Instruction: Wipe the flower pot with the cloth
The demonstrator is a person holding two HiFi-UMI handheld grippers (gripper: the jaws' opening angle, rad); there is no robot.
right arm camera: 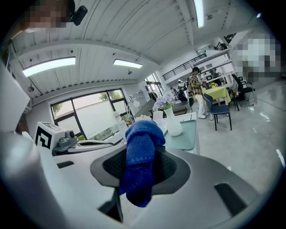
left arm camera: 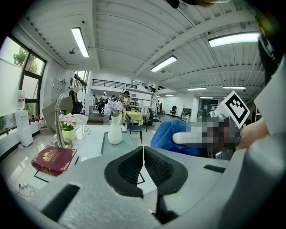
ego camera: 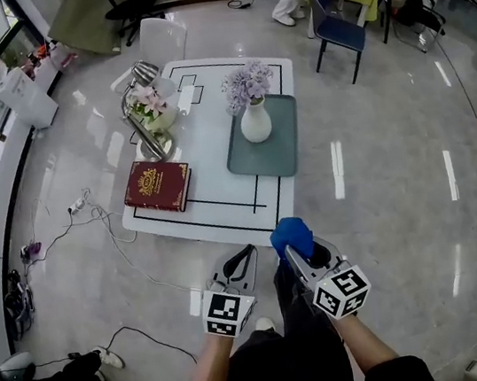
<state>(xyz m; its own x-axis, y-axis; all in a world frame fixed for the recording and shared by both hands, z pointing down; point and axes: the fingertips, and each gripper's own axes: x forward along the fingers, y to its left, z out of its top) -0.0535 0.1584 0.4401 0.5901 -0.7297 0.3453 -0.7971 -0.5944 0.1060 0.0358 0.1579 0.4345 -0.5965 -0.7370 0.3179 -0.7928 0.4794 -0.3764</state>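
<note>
Head view: I have both forearms held side by side in front of my body, the grippers pointing forward over the glossy floor, just short of the low white table (ego camera: 221,192). The left gripper (ego camera: 247,254) has its dark ribbed jaws pressed together with nothing between them, as the left gripper view confirms (left arm camera: 143,151). The right gripper (ego camera: 290,252) is clamped on a bunched blue knitted cloth (ego camera: 291,233), which bulges above the jaws and hangs below them in the right gripper view (right arm camera: 139,147). The small pale flower pot of pink blooms (ego camera: 152,112) stands at the table's far left, well apart from both grippers, behind a dark red hardback book (ego camera: 158,186). A white vase of lilac flowers (ego camera: 256,124) stands on a grey-green tray (ego camera: 285,153).
</note>
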